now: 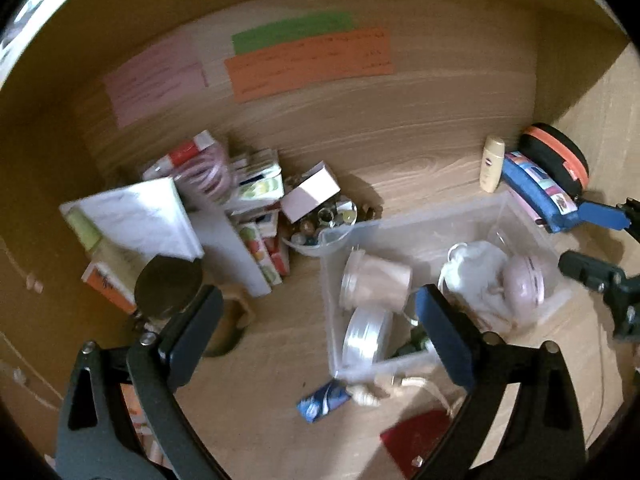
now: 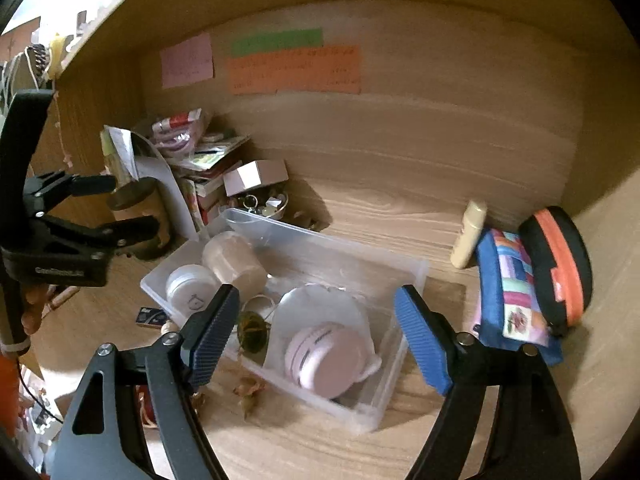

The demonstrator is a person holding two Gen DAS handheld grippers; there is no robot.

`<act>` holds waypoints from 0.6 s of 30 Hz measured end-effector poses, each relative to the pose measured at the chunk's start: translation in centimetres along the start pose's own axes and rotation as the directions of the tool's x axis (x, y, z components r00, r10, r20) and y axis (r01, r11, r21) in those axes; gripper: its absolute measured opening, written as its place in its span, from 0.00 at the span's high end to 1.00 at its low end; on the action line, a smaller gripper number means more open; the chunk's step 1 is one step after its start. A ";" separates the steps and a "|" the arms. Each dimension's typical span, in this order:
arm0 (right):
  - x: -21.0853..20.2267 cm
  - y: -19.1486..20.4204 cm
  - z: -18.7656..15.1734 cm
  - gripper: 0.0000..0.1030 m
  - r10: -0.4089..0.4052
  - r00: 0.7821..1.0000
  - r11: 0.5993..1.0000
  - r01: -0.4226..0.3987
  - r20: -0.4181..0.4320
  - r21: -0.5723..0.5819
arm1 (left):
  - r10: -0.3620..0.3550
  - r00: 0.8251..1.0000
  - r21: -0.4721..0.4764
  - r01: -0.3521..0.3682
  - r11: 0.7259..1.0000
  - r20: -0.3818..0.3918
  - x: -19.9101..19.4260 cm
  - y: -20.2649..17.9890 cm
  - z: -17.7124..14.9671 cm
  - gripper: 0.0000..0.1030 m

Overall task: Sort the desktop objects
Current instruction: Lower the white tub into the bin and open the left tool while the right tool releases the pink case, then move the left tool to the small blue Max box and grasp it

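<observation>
We hold both grippers over a clear bin (image 2: 404, 276) on the wooden desk (image 2: 400, 208). Our left gripper (image 1: 320, 320) has its jaws wide apart, holding nothing; our right gripper (image 2: 320, 332) is likewise spread and bare. In the bin lie a pink jar (image 2: 236, 260), a white lid (image 2: 190, 286) and a pink round case (image 2: 324, 356). A blue pouch (image 2: 508, 288) lies just right of the bin.

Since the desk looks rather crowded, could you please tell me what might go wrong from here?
1. The leaning pile of books and boxes beside the clear bin could topple if the open left gripper brushes it.
2. The bin already holds a jar and a pink round case, so anything dropped in may knock them.
3. Small bits on the desk by the bin's near wall could get swept off.
</observation>
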State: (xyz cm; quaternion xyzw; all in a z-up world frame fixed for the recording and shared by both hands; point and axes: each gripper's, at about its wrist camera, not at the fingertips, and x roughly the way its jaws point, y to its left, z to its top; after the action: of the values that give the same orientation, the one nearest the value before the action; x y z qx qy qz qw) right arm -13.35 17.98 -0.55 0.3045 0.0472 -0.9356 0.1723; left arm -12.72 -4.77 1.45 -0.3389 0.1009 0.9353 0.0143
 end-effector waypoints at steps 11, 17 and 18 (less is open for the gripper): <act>-1.6 1.3 -3.6 0.25 0.009 0.999 0.999 -0.008 -0.033 0.036 | -0.034 0.996 -0.010 0.034 0.999 -0.082 -0.1 1.6 -6.2 0.05; 0.4 2.7 -6.1 0.25 0.018 0.994 1.000 -0.016 -0.112 0.021 | -0.087 0.982 -0.045 0.080 0.996 -0.170 2.9 2.1 -9.2 0.05; 0.8 2.8 -6.4 0.25 0.023 0.992 1.000 -0.020 -0.127 0.024 | -0.090 0.979 -0.048 0.082 0.995 -0.181 3.3 2.0 -9.6 0.05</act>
State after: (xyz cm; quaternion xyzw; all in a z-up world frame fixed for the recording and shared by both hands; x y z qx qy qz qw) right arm -9.42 16.37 -6.17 0.3658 0.0439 -0.9129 0.1754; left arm -9.40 -8.80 -7.42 -0.4276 0.0682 0.9006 0.0386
